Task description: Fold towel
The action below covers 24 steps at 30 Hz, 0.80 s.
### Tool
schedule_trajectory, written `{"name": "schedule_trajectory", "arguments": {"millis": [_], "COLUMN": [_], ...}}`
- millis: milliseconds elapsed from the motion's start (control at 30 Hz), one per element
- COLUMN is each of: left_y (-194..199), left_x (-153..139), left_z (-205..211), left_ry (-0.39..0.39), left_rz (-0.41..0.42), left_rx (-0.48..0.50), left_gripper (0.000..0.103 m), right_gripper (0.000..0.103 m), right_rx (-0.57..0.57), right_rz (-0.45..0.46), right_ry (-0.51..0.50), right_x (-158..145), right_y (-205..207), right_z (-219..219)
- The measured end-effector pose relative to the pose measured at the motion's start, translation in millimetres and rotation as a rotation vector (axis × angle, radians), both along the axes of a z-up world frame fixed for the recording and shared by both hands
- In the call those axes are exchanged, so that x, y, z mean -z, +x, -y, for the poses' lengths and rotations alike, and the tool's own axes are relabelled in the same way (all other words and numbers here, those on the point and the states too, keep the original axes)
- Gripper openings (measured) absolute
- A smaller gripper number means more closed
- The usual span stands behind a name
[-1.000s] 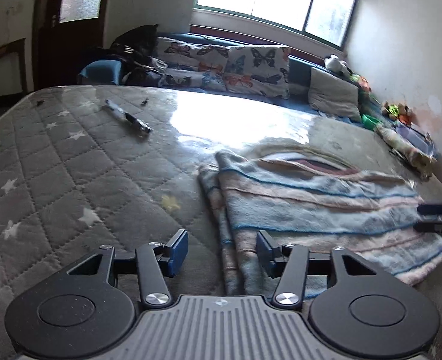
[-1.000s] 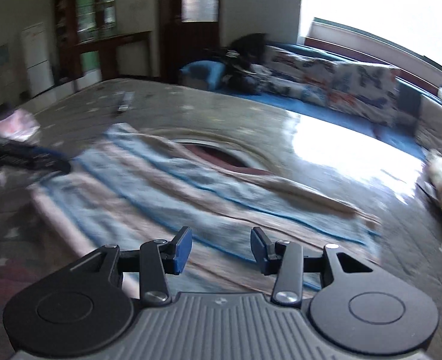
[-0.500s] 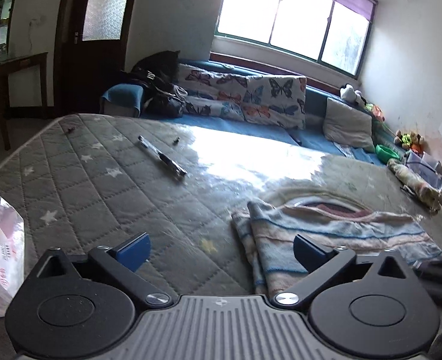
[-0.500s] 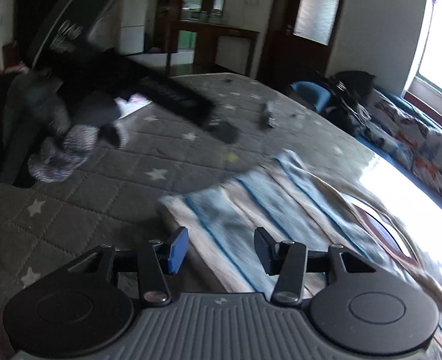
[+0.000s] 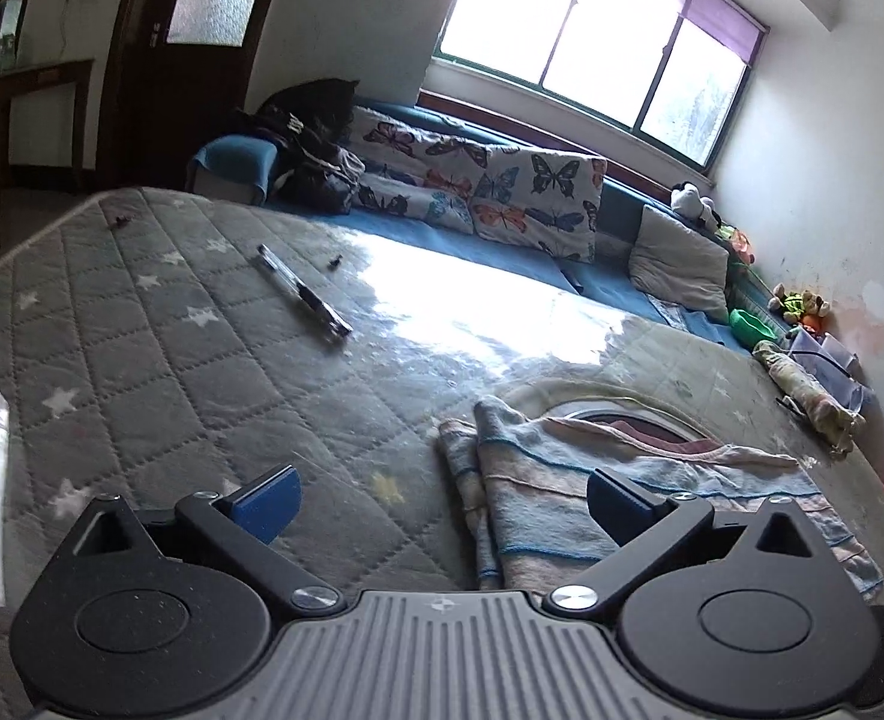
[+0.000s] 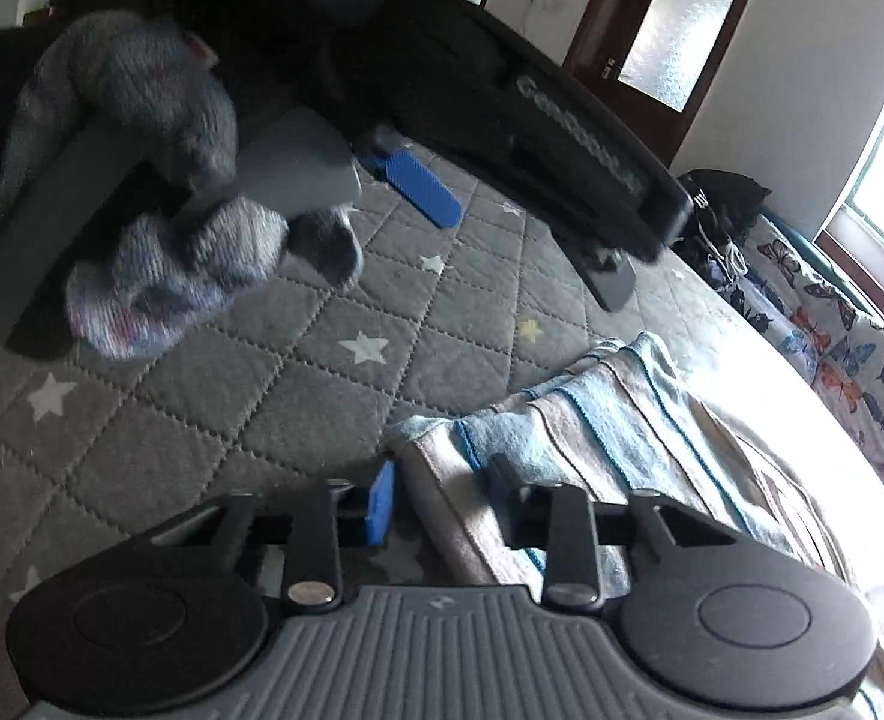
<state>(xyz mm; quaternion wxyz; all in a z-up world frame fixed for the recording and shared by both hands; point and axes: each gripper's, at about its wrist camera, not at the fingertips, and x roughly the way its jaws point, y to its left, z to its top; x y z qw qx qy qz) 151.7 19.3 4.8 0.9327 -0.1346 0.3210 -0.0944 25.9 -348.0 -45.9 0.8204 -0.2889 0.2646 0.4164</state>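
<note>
Folded striped towel (image 5: 592,516) flat on grey star-quilted mattress (image 5: 159,372), toward 4 o'clock in the left wrist view.

Left gripper (image 5: 442,495) spread wide, empty, above the mattress with the towel's folded edge between its blue pads (image 5: 267,495). Right gripper (image 6: 438,495) parted moderately, gripping nothing, straddling the towel's near corner at 6 o'clock. Gloved hand (image 6: 159,180) on the other tool at 10 o'clock in the right wrist view. Pen (image 5: 303,300) lying at 11 o'clock, well apart from the towel.
</note>
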Motion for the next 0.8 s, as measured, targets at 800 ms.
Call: {"name": "schedule_trajectory", "arguments": {"millis": [800], "left_y": [64.5], "left_x": [26.0], "left_z": [18.5], "left_ry": [-0.265], "left_rz": [-0.263], "left_rx": [-0.051], "left_gripper": [0.084], "right_gripper": [0.006], "right_rx": [0.087], "right_rz": [-0.177], "right_ry": [0.325], "right_x": [-54.6], "right_y": [30.0], "right_z": [66.2]}}
